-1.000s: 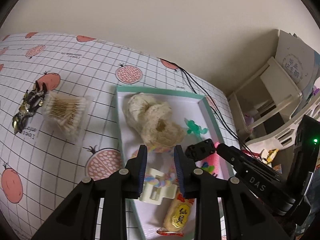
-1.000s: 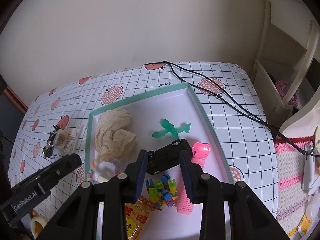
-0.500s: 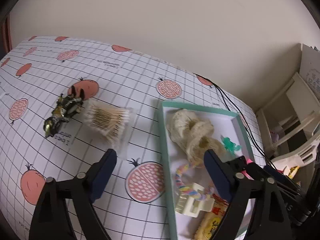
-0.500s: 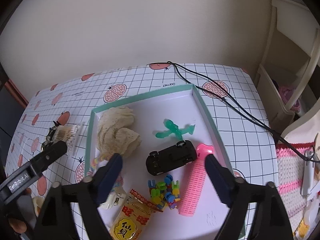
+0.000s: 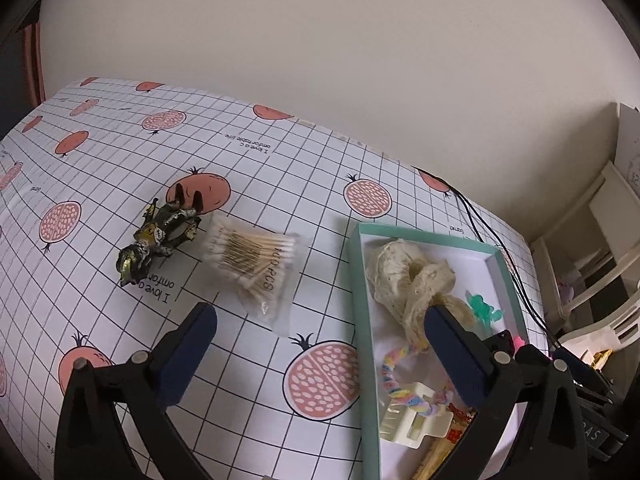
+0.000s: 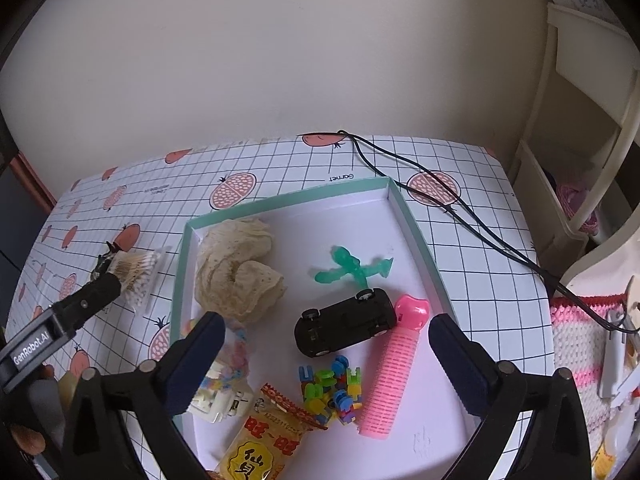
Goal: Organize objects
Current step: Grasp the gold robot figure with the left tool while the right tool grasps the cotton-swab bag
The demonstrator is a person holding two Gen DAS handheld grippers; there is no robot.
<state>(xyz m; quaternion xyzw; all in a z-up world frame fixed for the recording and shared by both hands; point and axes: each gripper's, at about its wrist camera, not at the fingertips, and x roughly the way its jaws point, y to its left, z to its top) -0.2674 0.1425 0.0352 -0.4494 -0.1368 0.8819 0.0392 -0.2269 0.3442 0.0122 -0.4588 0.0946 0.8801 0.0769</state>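
A teal-rimmed white tray [image 6: 416, 220] holds a cream cloth [image 6: 236, 268], green figure [image 6: 352, 266], black toy car [image 6: 346, 322], pink hair roller [image 6: 394, 368], coloured blocks [image 6: 330, 388], a snack packet [image 6: 264, 444] and a white clip with a pastel cord [image 5: 412, 412]. Left of the tray [image 5: 358, 280] lie a bag of cotton swabs [image 5: 254, 258] and a dark foil wrapper [image 5: 160, 236]. My left gripper [image 5: 320, 344] is open and empty, above the table near the swabs. My right gripper [image 6: 326, 356] is open and empty above the car.
The table has a white grid cloth with pomegranate prints [image 5: 328, 376]. A black cable [image 6: 460, 216] runs across its back right corner. A cream shelf unit [image 6: 576, 128] and a pink-and-white knitted item [image 6: 580, 340] are at the right.
Both grippers have opened wide. The right let go of the black car, which now lies in the tray. The left has swung left from the tray toward the cotton swabs.
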